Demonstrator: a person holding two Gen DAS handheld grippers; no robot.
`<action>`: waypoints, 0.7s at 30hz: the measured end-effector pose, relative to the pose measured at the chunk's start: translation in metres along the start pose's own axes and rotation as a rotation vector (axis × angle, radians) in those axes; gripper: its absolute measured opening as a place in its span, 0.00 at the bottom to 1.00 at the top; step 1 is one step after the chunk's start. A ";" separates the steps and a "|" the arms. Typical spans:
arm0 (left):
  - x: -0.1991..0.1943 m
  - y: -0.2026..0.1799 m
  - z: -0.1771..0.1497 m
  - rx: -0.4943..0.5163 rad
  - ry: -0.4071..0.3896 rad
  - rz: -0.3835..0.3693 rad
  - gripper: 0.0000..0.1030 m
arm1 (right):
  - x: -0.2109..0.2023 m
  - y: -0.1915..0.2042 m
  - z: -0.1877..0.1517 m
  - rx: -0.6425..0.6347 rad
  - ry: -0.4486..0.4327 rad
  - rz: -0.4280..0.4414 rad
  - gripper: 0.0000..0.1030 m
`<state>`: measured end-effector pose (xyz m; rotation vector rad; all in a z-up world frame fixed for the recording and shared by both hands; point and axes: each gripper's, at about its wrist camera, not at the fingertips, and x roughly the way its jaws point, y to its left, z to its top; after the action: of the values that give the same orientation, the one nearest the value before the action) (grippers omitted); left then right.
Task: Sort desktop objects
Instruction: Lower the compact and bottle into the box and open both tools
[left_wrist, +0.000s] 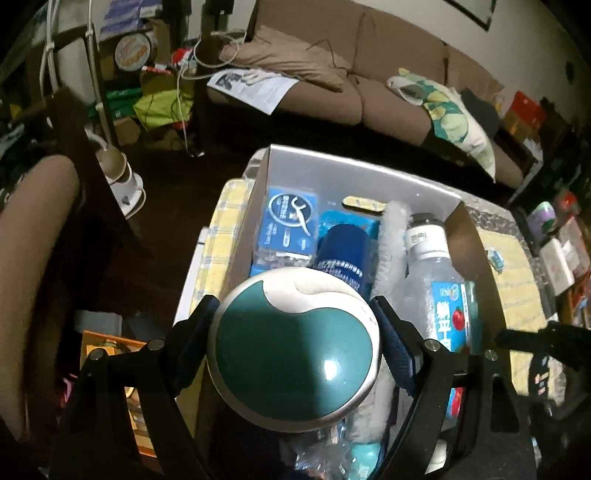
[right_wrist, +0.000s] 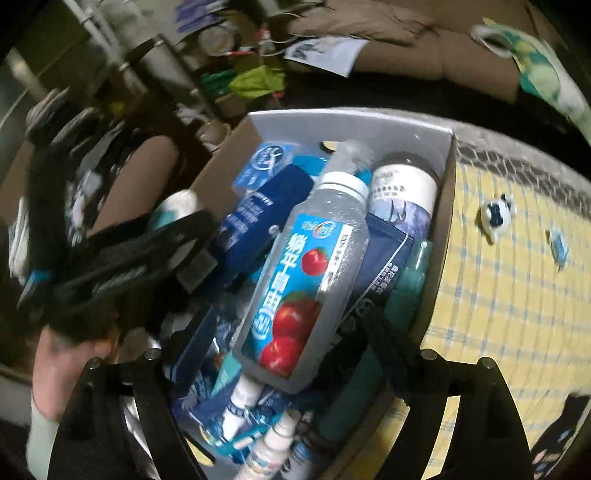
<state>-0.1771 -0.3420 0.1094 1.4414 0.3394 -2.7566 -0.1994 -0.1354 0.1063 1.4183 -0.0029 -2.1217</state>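
Note:
My left gripper (left_wrist: 295, 325) is shut on a round teal and white case (left_wrist: 293, 350) and holds it above the cardboard box (left_wrist: 354, 173). The box holds a clear apple-drink bottle (left_wrist: 439, 280), a dark blue can (left_wrist: 343, 254), a blue floss pack (left_wrist: 291, 218) and a fluffy white brush (left_wrist: 391, 236). In the right wrist view my right gripper (right_wrist: 275, 339) is open over the same box (right_wrist: 445, 206), its fingers either side of the apple-drink bottle (right_wrist: 299, 284). The left gripper (right_wrist: 122, 266) shows blurred at the left.
The box stands on a yellow checked cloth (right_wrist: 517, 295) that carries a small panda figure (right_wrist: 496, 216) and a small blue item (right_wrist: 557, 247). A brown sofa (left_wrist: 369, 74) lies beyond. Clutter and boxes fill the floor at left (left_wrist: 110, 354).

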 end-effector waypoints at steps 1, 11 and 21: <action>0.002 0.001 0.001 -0.010 0.007 -0.014 0.78 | -0.002 0.000 -0.001 -0.007 -0.003 0.009 0.82; -0.015 -0.003 0.013 -0.016 -0.067 0.040 1.00 | -0.018 0.002 -0.014 -0.110 -0.035 -0.005 0.82; -0.073 -0.029 -0.012 0.040 -0.094 -0.013 1.00 | -0.051 -0.027 -0.039 -0.081 -0.077 -0.010 0.88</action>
<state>-0.1285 -0.3180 0.1671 1.3163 0.2941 -2.8448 -0.1653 -0.0774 0.1245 1.2927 0.0599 -2.1585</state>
